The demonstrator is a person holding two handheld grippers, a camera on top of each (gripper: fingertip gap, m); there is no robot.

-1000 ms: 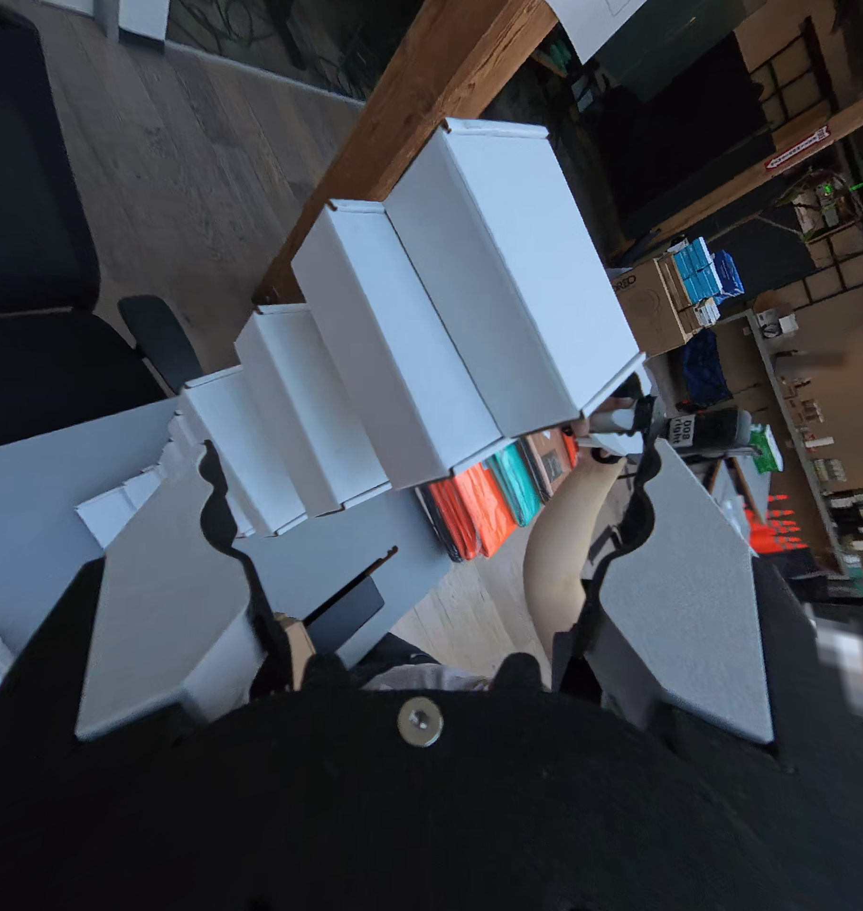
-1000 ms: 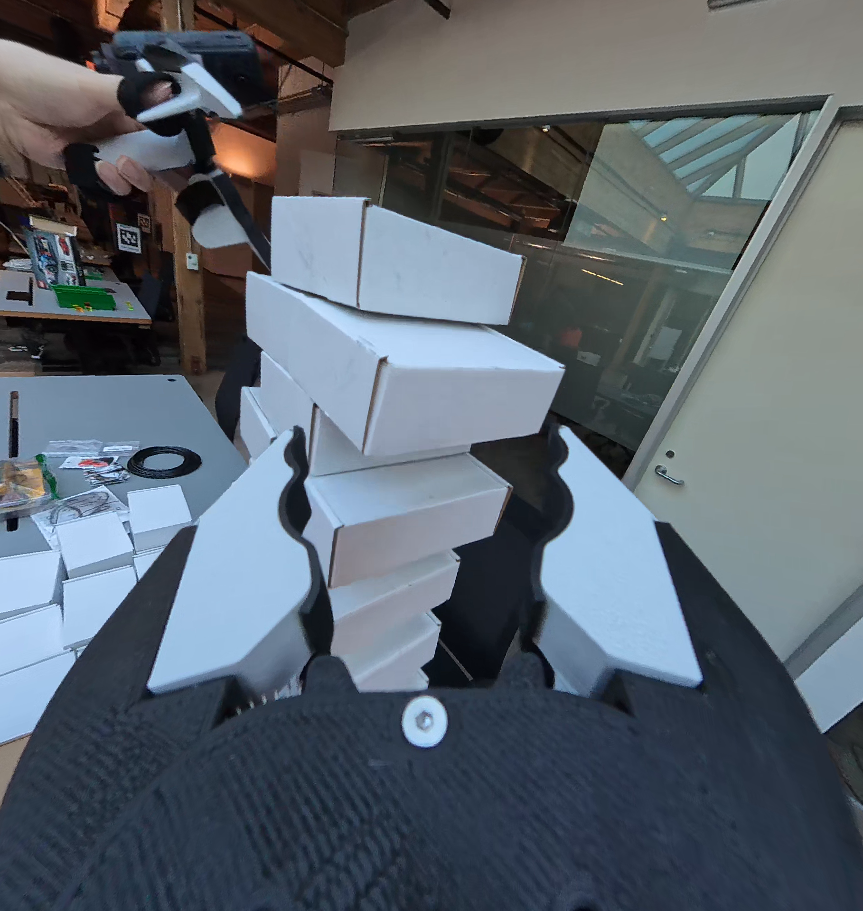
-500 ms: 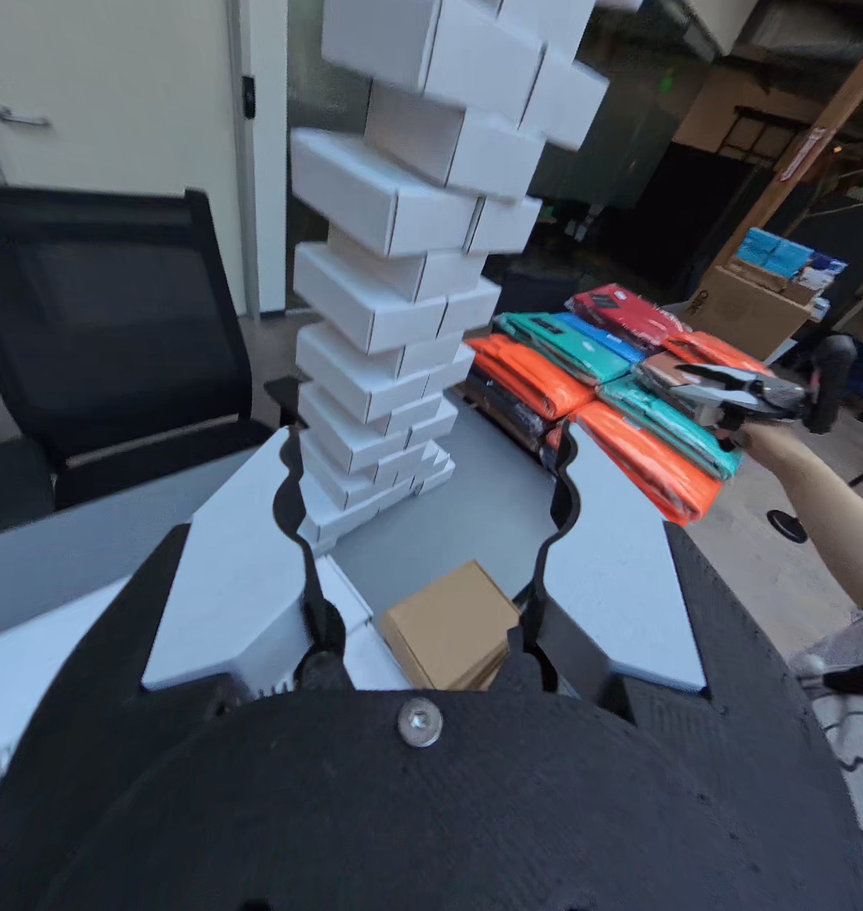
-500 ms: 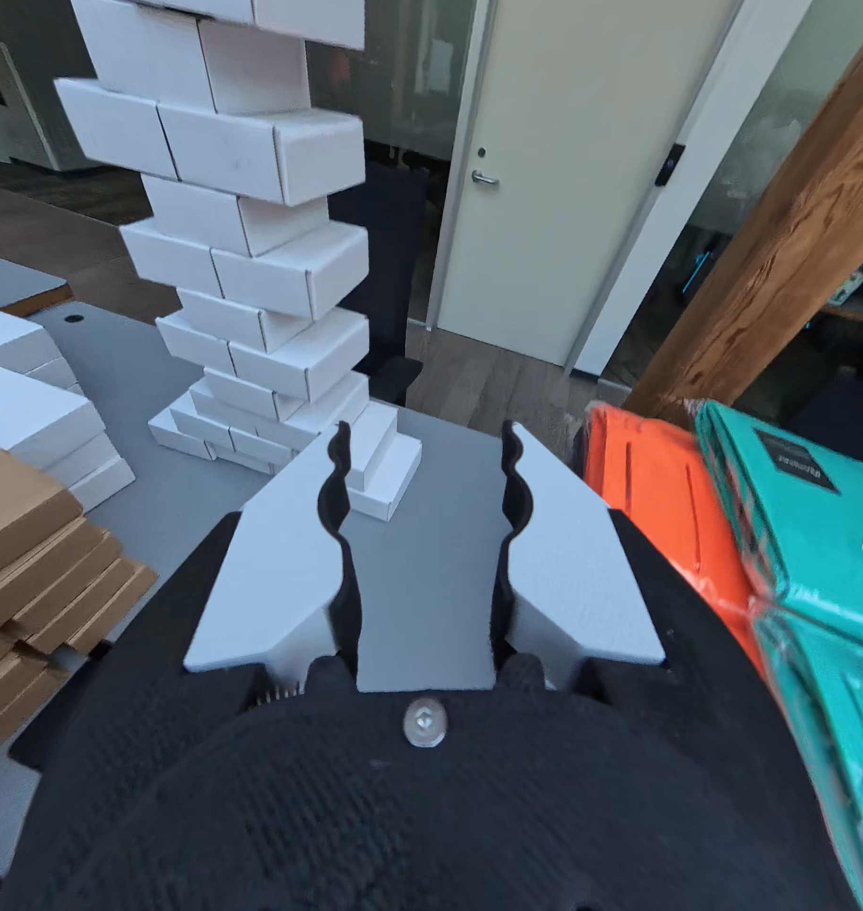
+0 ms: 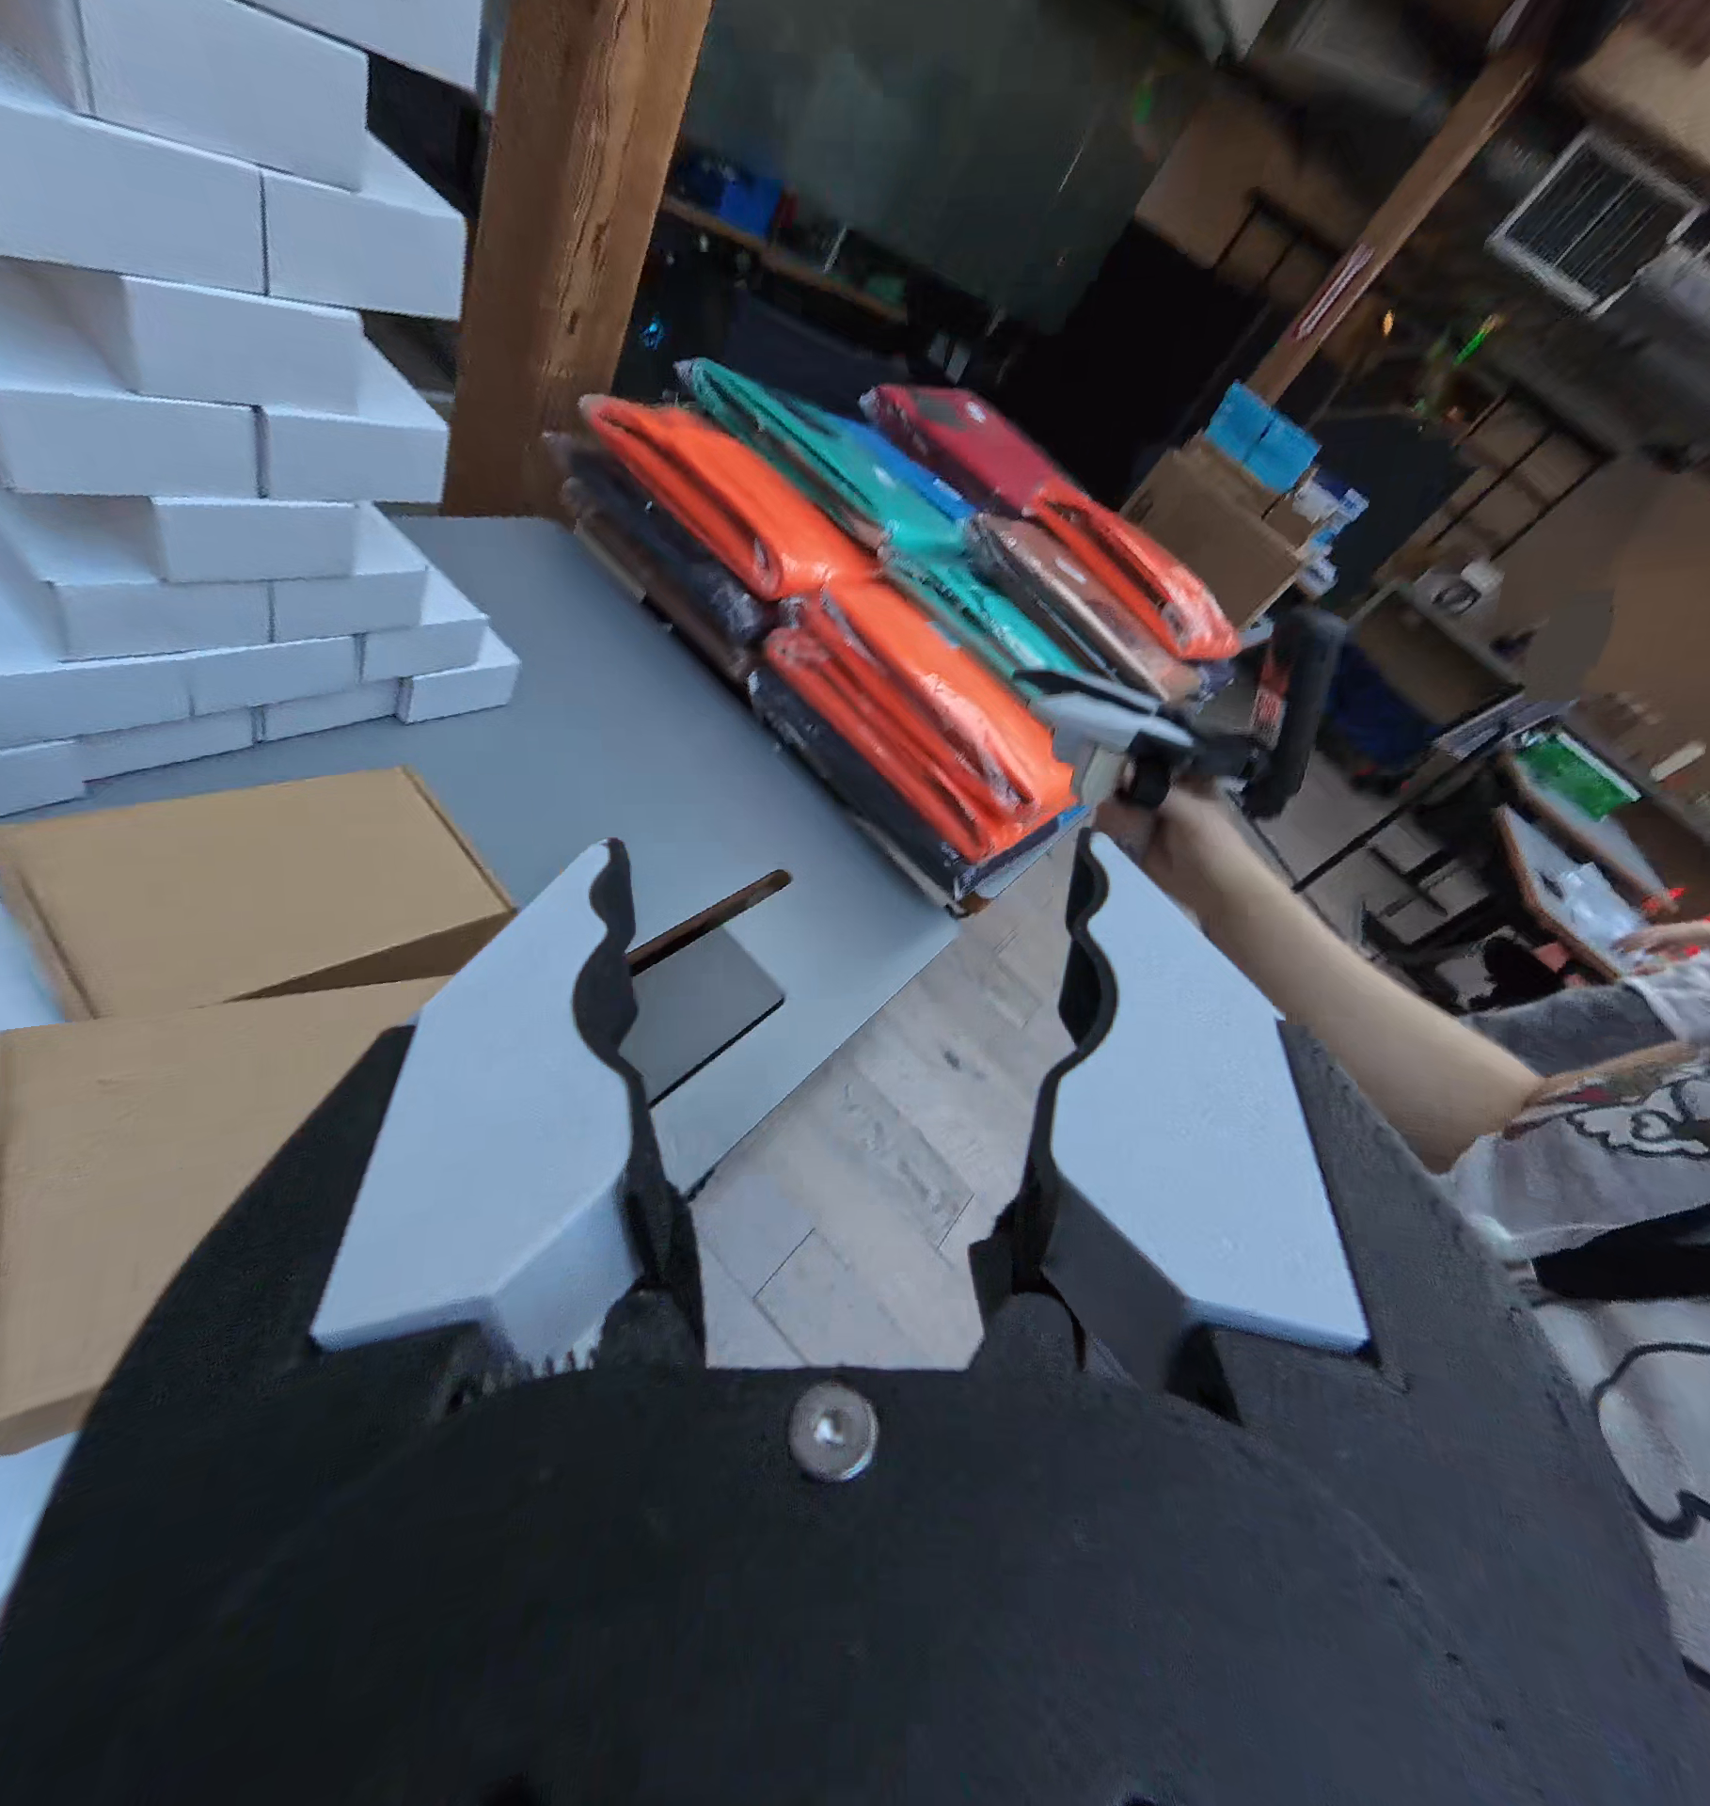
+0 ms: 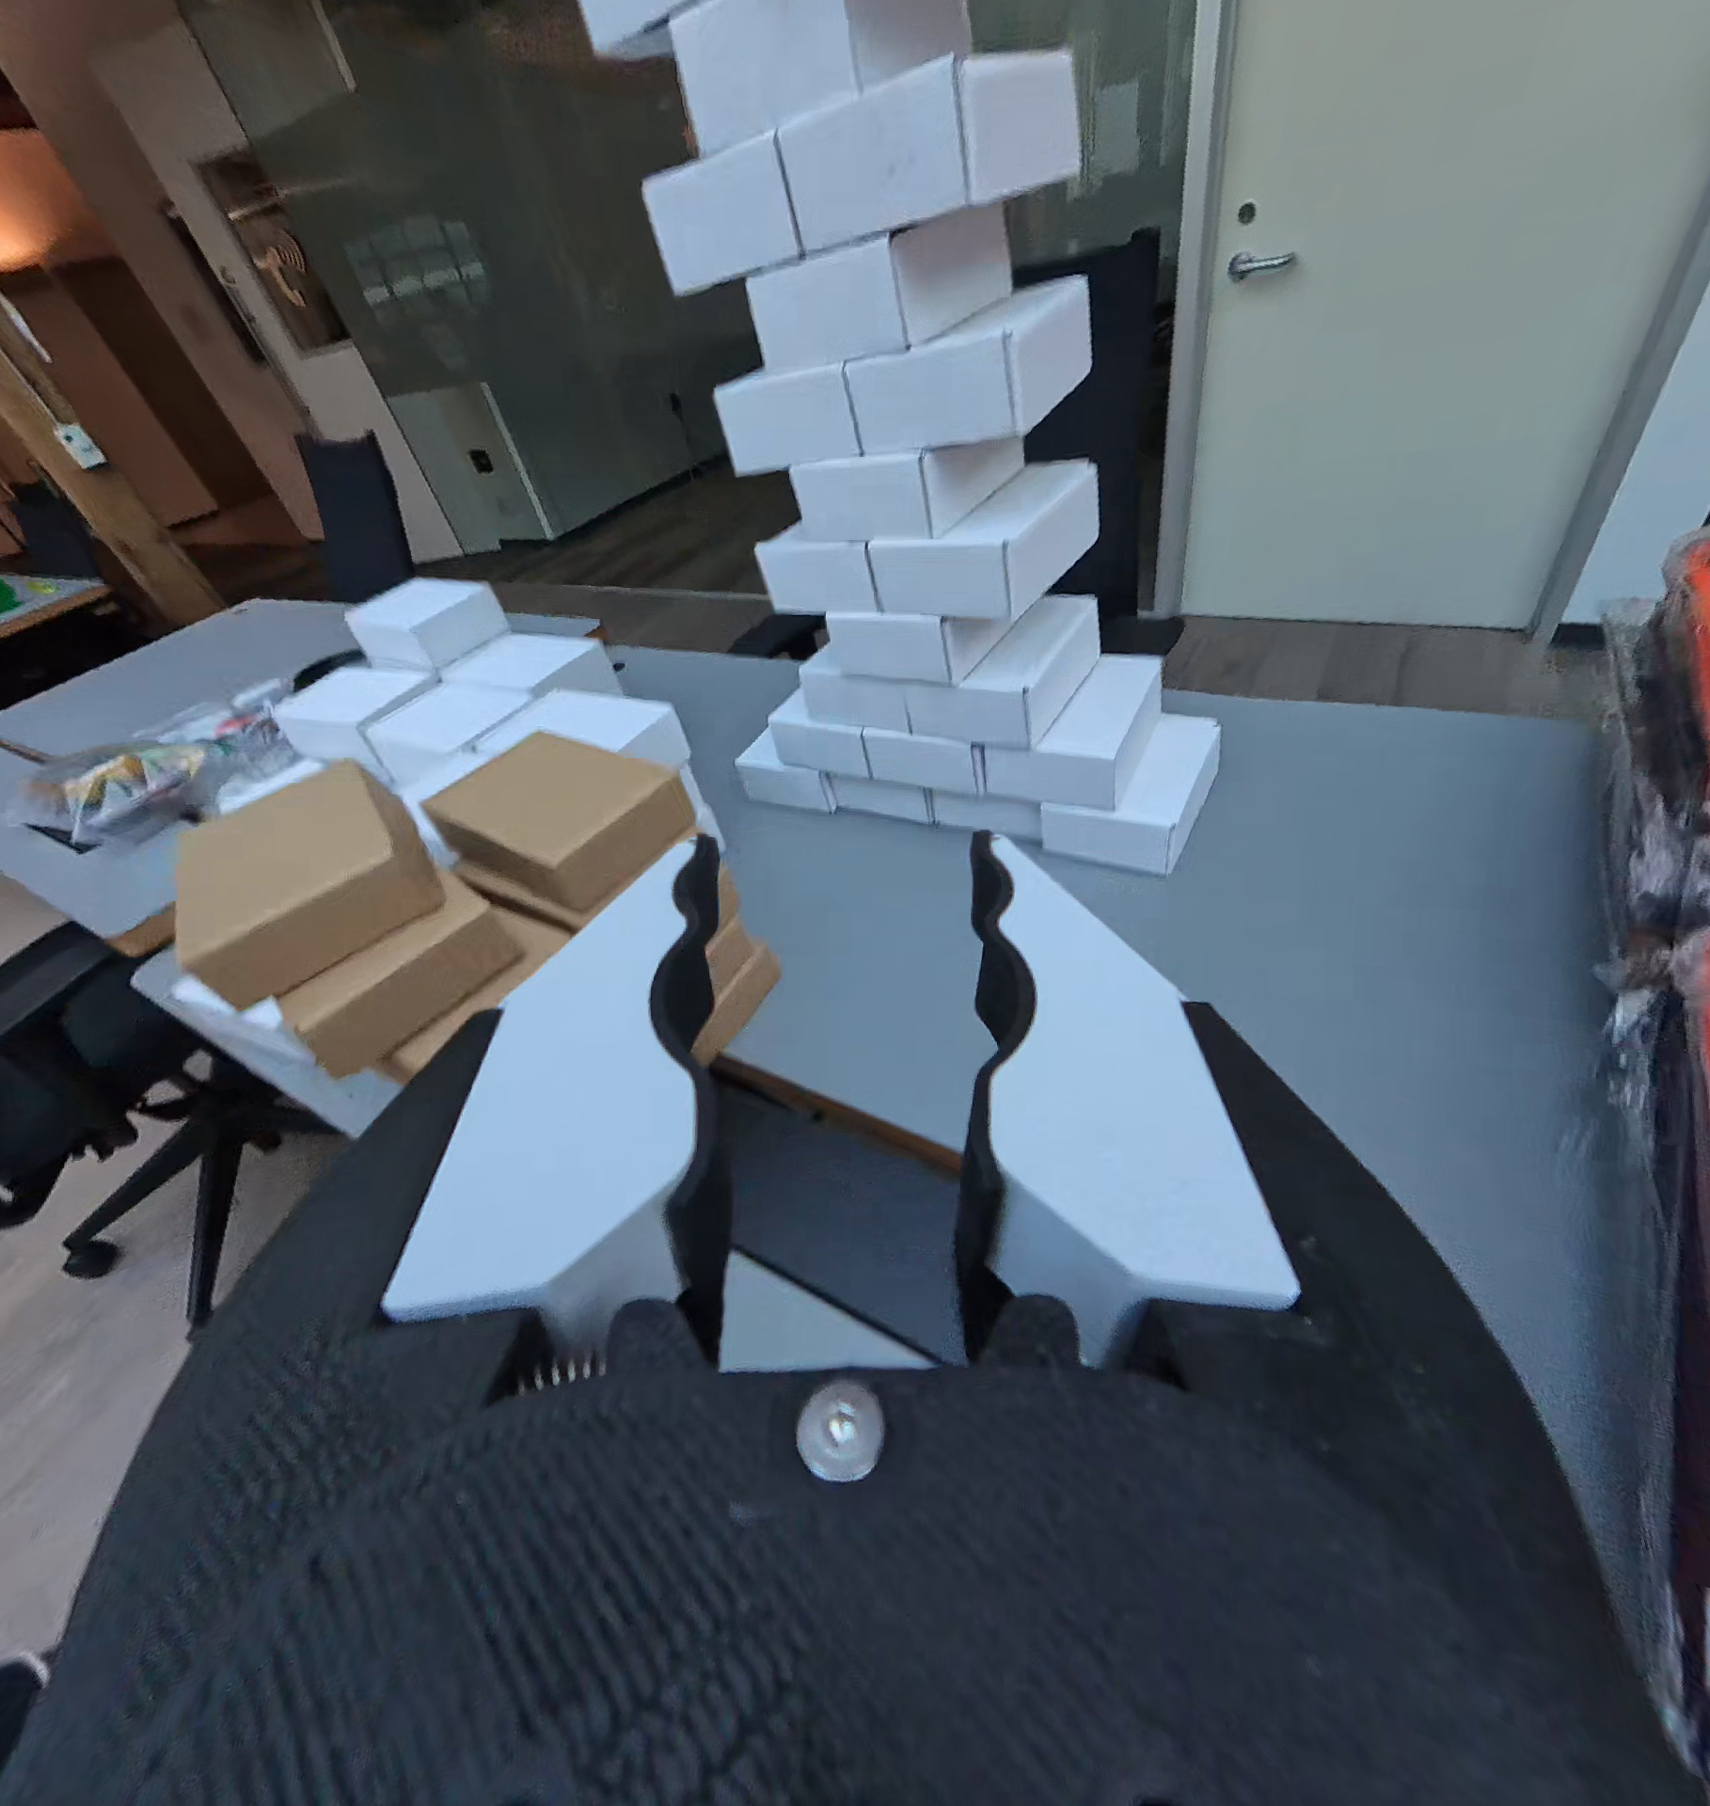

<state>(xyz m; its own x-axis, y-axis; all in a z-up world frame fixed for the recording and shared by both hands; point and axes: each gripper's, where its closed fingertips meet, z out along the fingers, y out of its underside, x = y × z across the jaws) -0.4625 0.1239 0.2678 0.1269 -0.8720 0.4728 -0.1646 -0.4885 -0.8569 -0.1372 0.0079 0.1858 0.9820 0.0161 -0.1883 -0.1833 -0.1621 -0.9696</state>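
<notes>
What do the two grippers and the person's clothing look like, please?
The left gripper and right gripper match: pale grey wedge-shaped fingers with wavy black pads, on a rough black body with a silver screw. No cables show. The person wears a grey printed short sleeve.

Light wood-plank floor point(image 5: 861, 1153) is seen under a grey table point(image 6: 1369, 880). A thick brown timber post point(image 5: 577, 244) stands just behind the table. A cream door with a metal lever handle point(image 6: 1418, 342) sits beside dark glass partition panels point(image 6: 499, 293). Black wheeled office chairs point(image 6: 69, 1095) are parked at the left. Cluttered shelving and a second grey desk point(image 6: 147, 704) are visible; lighting is dim and warm.
</notes>
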